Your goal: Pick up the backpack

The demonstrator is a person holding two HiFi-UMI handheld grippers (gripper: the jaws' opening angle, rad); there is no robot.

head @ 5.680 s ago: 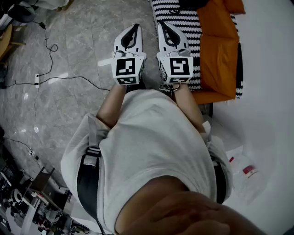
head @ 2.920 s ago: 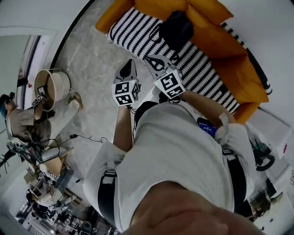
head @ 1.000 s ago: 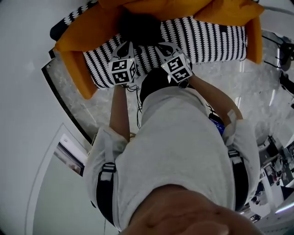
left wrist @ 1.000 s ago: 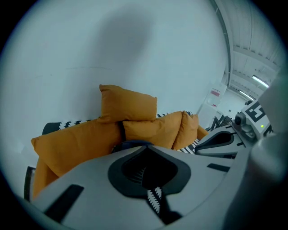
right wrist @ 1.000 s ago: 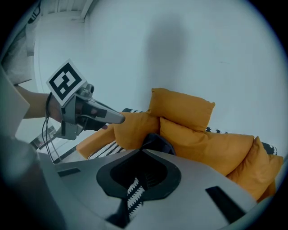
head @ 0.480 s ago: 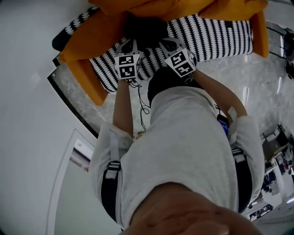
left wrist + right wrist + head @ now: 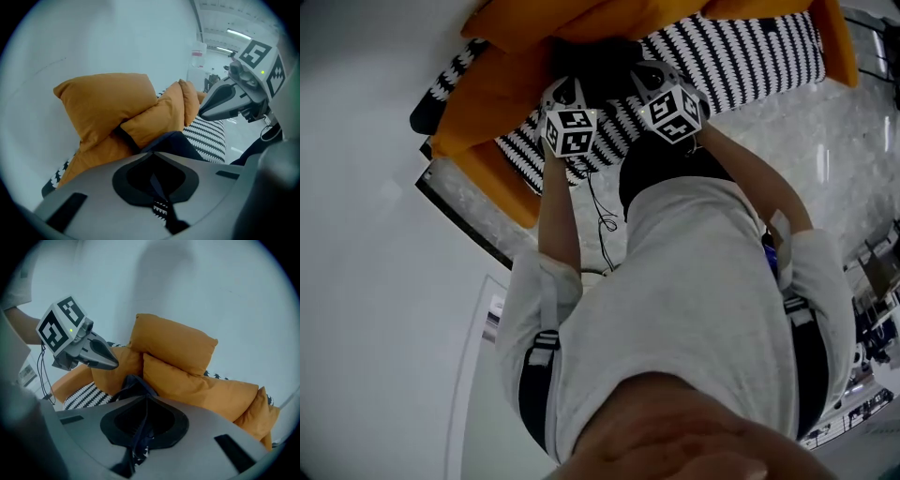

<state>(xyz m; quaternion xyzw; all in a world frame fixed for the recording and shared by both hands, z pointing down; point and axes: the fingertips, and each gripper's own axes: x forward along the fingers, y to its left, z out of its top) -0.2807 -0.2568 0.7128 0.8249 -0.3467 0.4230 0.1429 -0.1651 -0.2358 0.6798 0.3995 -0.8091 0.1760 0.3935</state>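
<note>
Approach step: the left gripper (image 7: 562, 91) and right gripper (image 7: 648, 77) have jaws together and empty. The backpack (image 7: 592, 58) lies just ahead on the sofa (image 7: 750, 52). Next, the jaws likely must open over a strap.

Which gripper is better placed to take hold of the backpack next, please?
Probably the right gripper: the backpack sits straight ahead of its shut jaws. From the left gripper, also shut, it lies off to the side. Either must open first.
</note>
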